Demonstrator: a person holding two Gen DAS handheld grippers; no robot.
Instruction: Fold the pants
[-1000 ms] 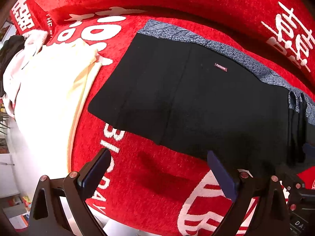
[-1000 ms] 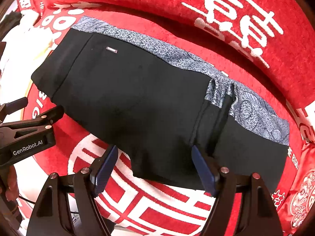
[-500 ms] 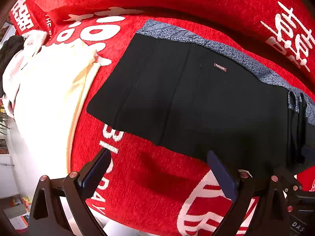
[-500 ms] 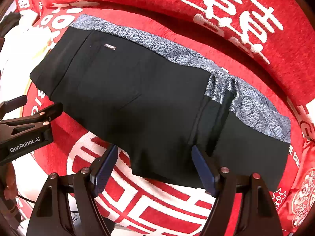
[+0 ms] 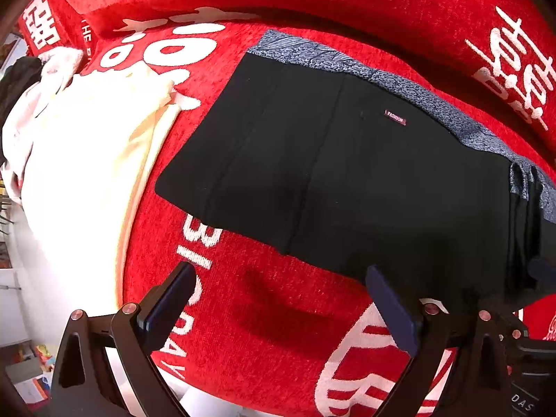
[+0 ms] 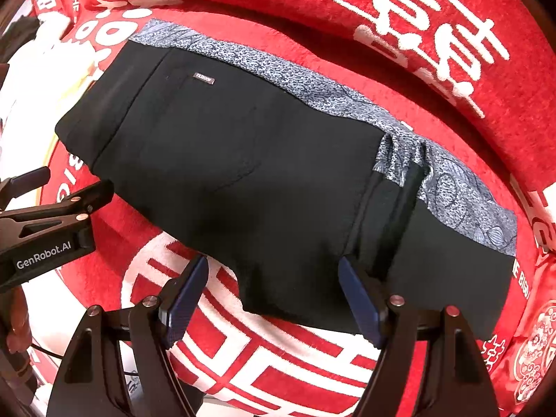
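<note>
Below both my grippers, the black pants lie flat on the red cover, already doubled into a compact block, patterned blue-grey lining along the far edge. My right gripper hovers above the near hem, jaws wide, nothing between them. My left gripper hangs likewise open, over bare cover just short of the near edge. Judgement: between folds; next move calls for pinching one end and carrying it across. Cream cloth lies beyond the left finger.

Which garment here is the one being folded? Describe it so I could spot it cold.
Find the red blanket with white lettering. The black pants lie folded across its middle. Unlike the cream garment beside them, they are dark, with a blue-grey patterned strip along the far edge.
</note>
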